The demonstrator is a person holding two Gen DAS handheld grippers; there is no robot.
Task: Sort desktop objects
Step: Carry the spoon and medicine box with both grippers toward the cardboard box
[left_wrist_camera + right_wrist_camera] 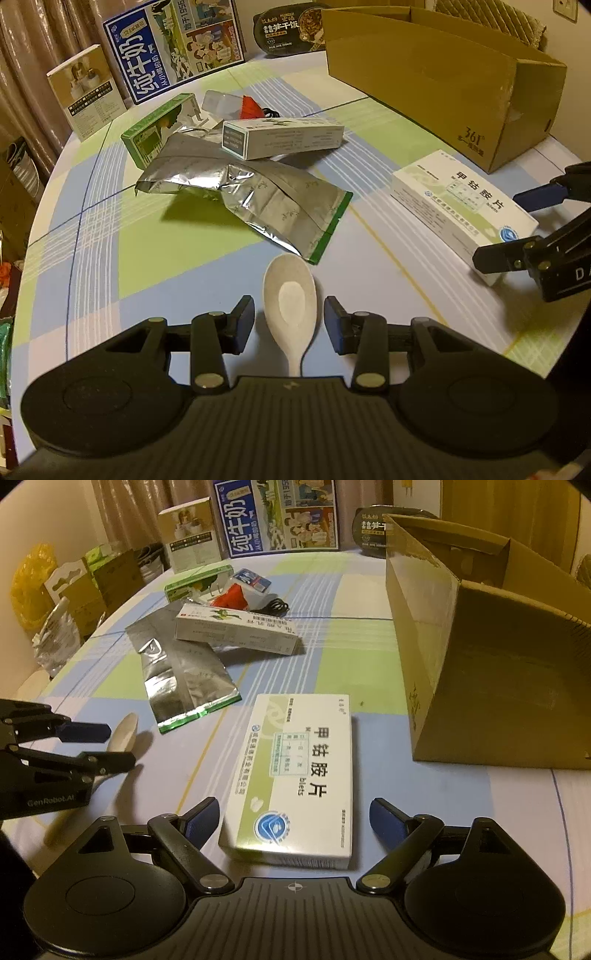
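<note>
Between the pads of the left gripper, low in the centre of the left wrist view, lies a white spoon flat on the checked tablecloth; the jaws stand apart, with a gap on each side of the bowl. Bottom centre of the right wrist view, the right gripper is spread wide around the near end of a white medicine box, pads clear of its sides. Further up the frame a crumpled foil pouch sits under a long carton, and the open cardboard box fills the upper right. My worry: the spoon's smooth, sloping bowl could squirt out if pinched there, not at the handle. The right jaws, closing off-centre, might swivel the medicine box instead of lifting it.
</note>
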